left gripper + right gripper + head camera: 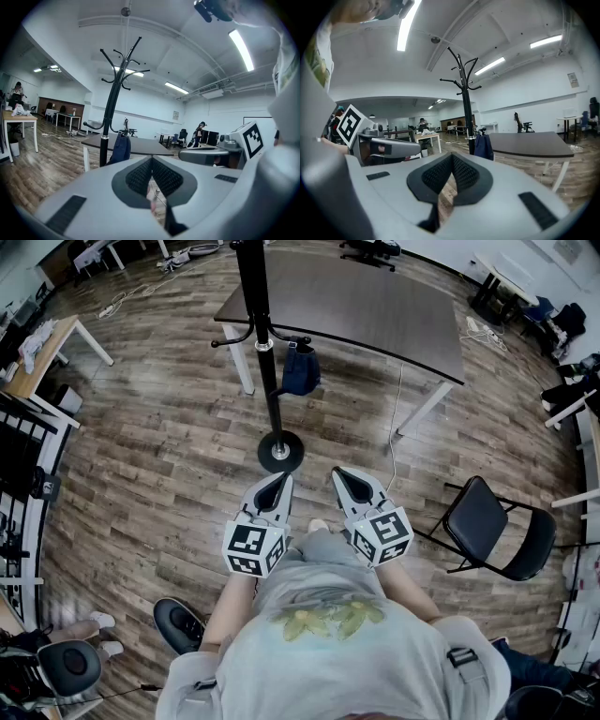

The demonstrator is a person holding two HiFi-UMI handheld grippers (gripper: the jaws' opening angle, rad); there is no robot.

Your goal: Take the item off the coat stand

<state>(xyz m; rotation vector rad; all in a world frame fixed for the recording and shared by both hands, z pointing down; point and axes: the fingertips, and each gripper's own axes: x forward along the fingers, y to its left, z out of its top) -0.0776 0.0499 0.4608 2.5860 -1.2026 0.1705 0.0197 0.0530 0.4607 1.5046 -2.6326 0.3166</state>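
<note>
the coat stand (263, 343) is a slim black metal pole with curved hooks, standing on a round, flat black base (280, 452). from one of its low hooks hangs the dark blue fabric item (300, 369), soft and limp, on the side nearest the tabletop (375, 306). that tabletop is a dark, matte rectangle on white legs, just behind the stand.

in front of the base, held close to the person's body, are the two tools, both grey plastic with smooth shells and black, ribbed pads. the left tool (281, 478) has its jaws brought together, pads meeting, with nothing between them. the right tool (340, 472) is closed the same way and empty. each carries a cube with black-and-white square markers. both sit well apart from the hanging item.

the floor (159, 456) is wood-look plank in worn brown and grey tones. a black folding chair (492, 526) with a padded seat stands off to the right. the room is a large open workspace with white walls, long ceiling strip lights (407, 23) and more desks further back.
</note>
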